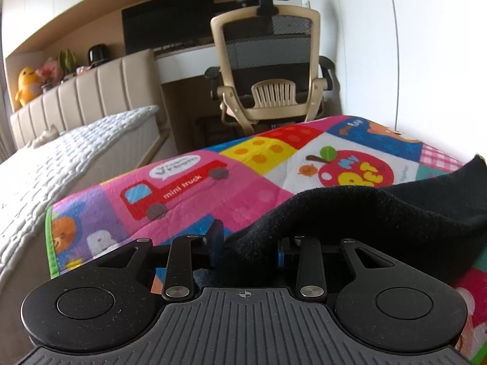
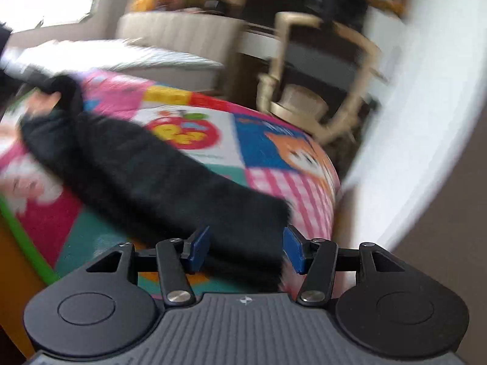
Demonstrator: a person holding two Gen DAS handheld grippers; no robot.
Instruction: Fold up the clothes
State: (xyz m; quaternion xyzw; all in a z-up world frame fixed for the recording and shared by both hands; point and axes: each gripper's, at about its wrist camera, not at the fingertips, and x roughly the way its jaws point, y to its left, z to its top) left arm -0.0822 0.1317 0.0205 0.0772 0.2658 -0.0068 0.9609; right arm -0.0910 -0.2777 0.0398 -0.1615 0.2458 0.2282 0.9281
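Black cloth lies stretched across the play mat, one end at each gripper. Fuzzy, knit-like texture, long band shape, sagging in the middle.

Left gripper: blue pads partly buried under a raised fold of the cloth; fabric fills the gap between them, so it looks clamped, though the contact itself is hidden. Right gripper: blue pads spread wide, cloth end lying between them, pads not pressing it. The right view is motion-blurred.

In the right view a hand shows at the cloth's far end, by the left gripper.

Mat: glossy, quilted squares in bright colours, with a red truck, apple, fox, bear and a green border. It covers a raised surface with rounded edges.

Around: bed with a white textured cover and a ribbed beige headboard, just left of the mat. Office chair, beige frame, black mesh back, stands beyond the mat's far edge at a white desk with a dark monitor. White wall to the right. Yellow plush on the ledge behind the headboard.
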